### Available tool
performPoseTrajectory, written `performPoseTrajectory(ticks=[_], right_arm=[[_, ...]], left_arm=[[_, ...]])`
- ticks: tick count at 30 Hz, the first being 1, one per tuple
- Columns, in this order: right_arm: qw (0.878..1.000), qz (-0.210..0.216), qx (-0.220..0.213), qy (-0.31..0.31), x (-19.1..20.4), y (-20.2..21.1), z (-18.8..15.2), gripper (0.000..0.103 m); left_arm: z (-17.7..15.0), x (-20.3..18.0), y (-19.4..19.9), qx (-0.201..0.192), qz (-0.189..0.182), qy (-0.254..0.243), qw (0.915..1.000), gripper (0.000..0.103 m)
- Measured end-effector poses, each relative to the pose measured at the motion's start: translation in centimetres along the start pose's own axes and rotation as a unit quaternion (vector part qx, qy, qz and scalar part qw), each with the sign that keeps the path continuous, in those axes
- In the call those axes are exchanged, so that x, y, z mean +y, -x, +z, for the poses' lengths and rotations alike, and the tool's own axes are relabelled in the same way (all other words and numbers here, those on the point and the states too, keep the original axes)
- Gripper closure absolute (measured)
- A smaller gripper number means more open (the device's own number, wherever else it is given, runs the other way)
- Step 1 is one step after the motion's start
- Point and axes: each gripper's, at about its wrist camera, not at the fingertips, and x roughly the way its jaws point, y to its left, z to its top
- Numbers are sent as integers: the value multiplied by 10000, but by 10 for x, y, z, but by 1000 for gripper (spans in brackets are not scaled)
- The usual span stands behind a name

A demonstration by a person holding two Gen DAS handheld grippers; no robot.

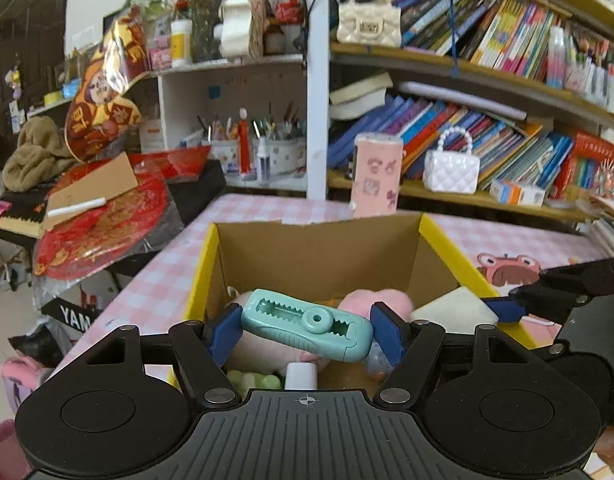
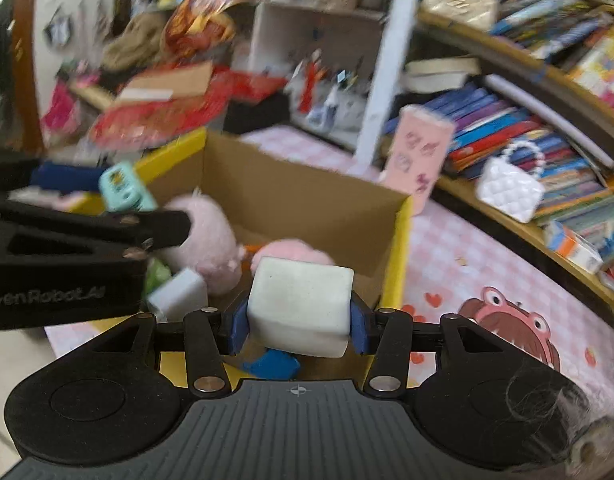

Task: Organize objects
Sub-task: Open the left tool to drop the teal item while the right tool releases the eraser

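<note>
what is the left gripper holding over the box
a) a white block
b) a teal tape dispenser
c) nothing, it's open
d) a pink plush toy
b: in the left wrist view the left gripper has its blue pads pressed on both ends of the teal tape dispenser, held above the open cardboard box; the white block is clamped in the right gripper instead.

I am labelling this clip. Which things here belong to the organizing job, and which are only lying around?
Part of the job:
- teal correction tape, held by left gripper
- white block, held by right gripper
- cardboard box

Lying about:
- books on the shelves
- white quilted handbag
- pink case
</note>
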Motion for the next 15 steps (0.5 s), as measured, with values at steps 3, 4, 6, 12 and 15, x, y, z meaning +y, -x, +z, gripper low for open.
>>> performPoseTrajectory(ticks=[3, 4, 6, 12, 15], right_arm=[[9997, 152, 160, 141, -7, -12, 8, 58], [9992, 295, 246, 144, -10, -15, 11, 58], [9976, 555, 358, 200, -14, -19, 13, 57], [9927, 1046, 584, -107, -24, -25, 11, 57], [9927, 1068, 544, -127, -23, -24, 11, 57]], left_arm=[[1, 2, -12, 193, -31, 71, 9998, 33], [1, 2, -16, 247, -34, 91, 9996, 33], [2, 1, -23, 349, -60, 129, 9993, 33], [1, 2, -38, 730, -142, 276, 9968, 32], [0, 6, -43, 873, -105, 382, 9954, 32]])
